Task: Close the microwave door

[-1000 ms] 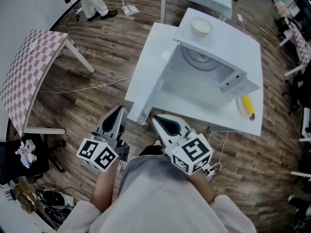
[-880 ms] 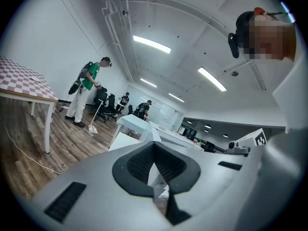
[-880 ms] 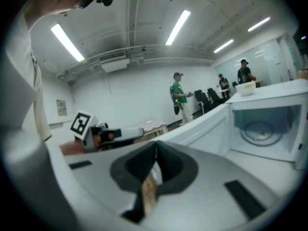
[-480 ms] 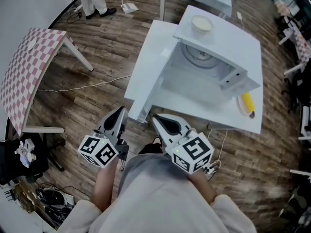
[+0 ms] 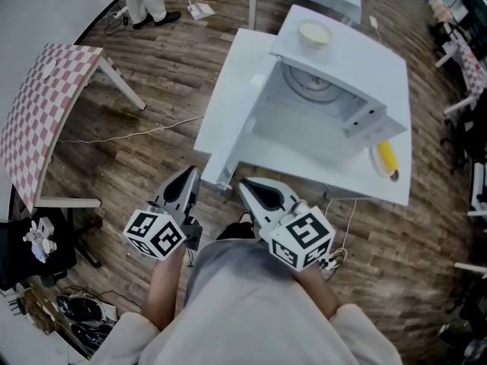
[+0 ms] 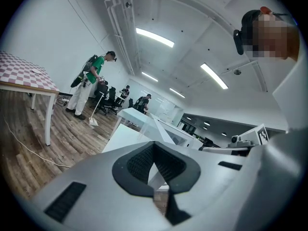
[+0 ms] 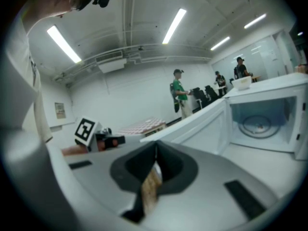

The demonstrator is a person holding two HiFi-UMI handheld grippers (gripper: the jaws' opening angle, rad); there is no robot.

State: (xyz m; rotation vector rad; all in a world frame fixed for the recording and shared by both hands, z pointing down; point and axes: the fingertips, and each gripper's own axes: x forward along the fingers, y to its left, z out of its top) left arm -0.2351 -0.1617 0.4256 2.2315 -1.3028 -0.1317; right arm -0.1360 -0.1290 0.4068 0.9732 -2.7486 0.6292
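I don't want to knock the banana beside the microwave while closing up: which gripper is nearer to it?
Right. The right gripper is left of the banana, off the table's near edge; the left gripper is farther left, beyond the open microwave door.

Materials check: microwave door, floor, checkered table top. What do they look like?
Microwave door: white and smooth with a raised inner frame; painted metal or plastic, can't tell which.
Floor: brown planks with visible grain, matte; real wood or laminate is unclear.
Checkered table top: pink-and-white check, flat and matte; could be cloth or a printed surface.
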